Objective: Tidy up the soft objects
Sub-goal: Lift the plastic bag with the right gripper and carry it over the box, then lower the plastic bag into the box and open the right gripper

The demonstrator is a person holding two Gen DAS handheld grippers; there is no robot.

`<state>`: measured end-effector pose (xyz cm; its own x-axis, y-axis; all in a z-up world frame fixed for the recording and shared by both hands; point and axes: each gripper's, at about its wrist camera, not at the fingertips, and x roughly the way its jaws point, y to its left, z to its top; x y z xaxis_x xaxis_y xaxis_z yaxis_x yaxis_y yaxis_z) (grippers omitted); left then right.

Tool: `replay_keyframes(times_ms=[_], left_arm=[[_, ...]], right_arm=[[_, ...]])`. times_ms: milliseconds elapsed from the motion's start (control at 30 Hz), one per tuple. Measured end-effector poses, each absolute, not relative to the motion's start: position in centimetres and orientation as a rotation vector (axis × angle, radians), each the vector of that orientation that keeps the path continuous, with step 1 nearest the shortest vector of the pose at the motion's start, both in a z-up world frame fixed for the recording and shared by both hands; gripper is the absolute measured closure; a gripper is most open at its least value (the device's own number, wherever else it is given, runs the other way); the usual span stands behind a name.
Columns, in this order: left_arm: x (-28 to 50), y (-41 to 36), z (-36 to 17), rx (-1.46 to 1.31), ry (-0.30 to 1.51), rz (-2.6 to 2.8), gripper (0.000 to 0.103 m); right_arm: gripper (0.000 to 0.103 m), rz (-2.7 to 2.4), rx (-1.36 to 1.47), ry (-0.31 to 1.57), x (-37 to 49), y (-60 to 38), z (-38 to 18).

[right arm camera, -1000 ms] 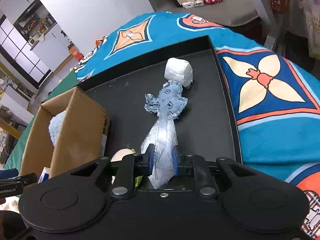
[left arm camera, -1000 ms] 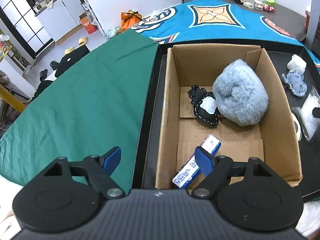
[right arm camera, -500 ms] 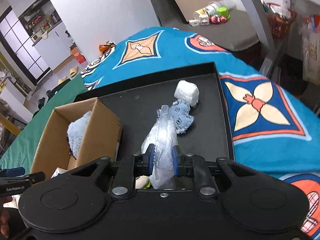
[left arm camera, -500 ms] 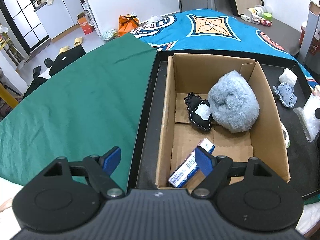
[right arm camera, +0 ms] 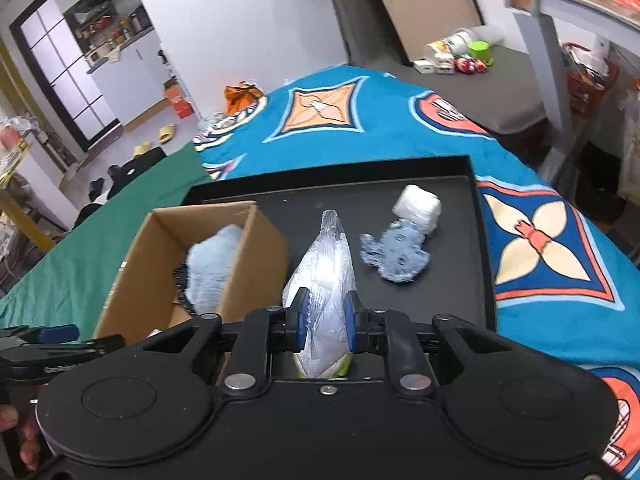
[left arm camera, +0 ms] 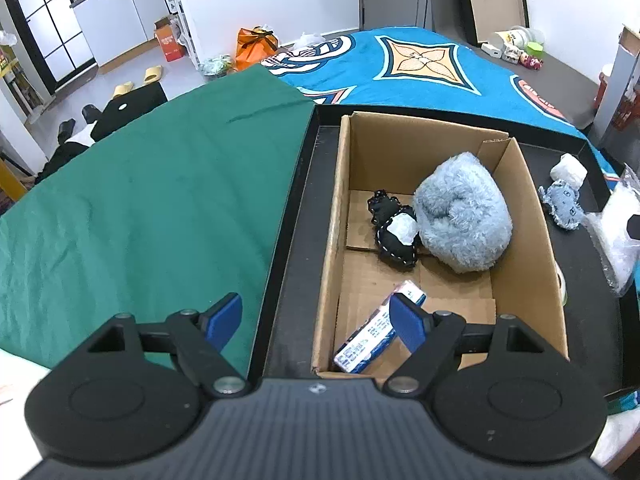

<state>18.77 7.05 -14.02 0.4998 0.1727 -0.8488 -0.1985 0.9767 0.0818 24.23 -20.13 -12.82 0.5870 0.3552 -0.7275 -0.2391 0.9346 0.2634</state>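
Right gripper is clamped on a clear plastic bag and has lifted it off the black tray over the last second; the bag now hangs clear, just beside the cardboard box. That likely means the bag goes into the box next. Left gripper stands wide and empty at the box's near end. Farther off, a blue knitted toy and a white roll remain on the tray.
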Motion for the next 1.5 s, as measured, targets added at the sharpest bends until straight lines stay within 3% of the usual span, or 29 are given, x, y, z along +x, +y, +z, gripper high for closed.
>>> replay_keyframes(times_ms=[267, 500, 733, 833, 1167, 1267, 1300, 1367, 1500], left_arm=[[18.8, 7.6, -14.3, -0.078, 1.032, 0.190, 0.032], [18.7, 8.2, -14.6, -0.128, 1.038, 0.164, 0.051], [18.9, 8.7, -15.1, -0.155, 1.053, 0.133, 0.079], [19.1, 9.1, -15.5, -0.177, 1.076, 0.124, 0.087], [19.1, 9.8, -15.7, -0.221, 1.074, 0.121, 0.091], [19.1, 9.9, -15.7, -0.227, 1.072, 0.119, 0.091], [19.1, 9.9, -15.7, -0.228, 1.072, 0.118, 0.091], [19.0, 10.0, -15.7, -0.230, 1.071, 0.117, 0.090], [18.9, 10.0, -15.6, -0.227, 1.068, 0.118, 0.090]], right_arm=[[0.085, 0.407, 0.125, 0.847, 23.9, -17.4, -10.7], [0.085, 0.463, 0.098, 0.843, 23.7, -14.5, -9.9], [0.085, 0.505, 0.076, 0.852, 23.2, -11.9, -9.7], [0.085, 0.517, 0.063, 0.857, 23.1, -10.8, -9.8], [0.084, 0.573, 0.028, 0.852, 23.1, -7.4, -9.4], [0.073, 0.617, 0.036, 0.837, 23.0, -6.6, -8.8], [0.059, 0.632, 0.042, 0.821, 22.9, -6.5, -8.6], [0.049, 0.645, 0.052, 0.808, 22.7, -6.5, -8.4], [0.049, 0.613, 0.054, 0.815, 22.8, -7.5, -8.6]])
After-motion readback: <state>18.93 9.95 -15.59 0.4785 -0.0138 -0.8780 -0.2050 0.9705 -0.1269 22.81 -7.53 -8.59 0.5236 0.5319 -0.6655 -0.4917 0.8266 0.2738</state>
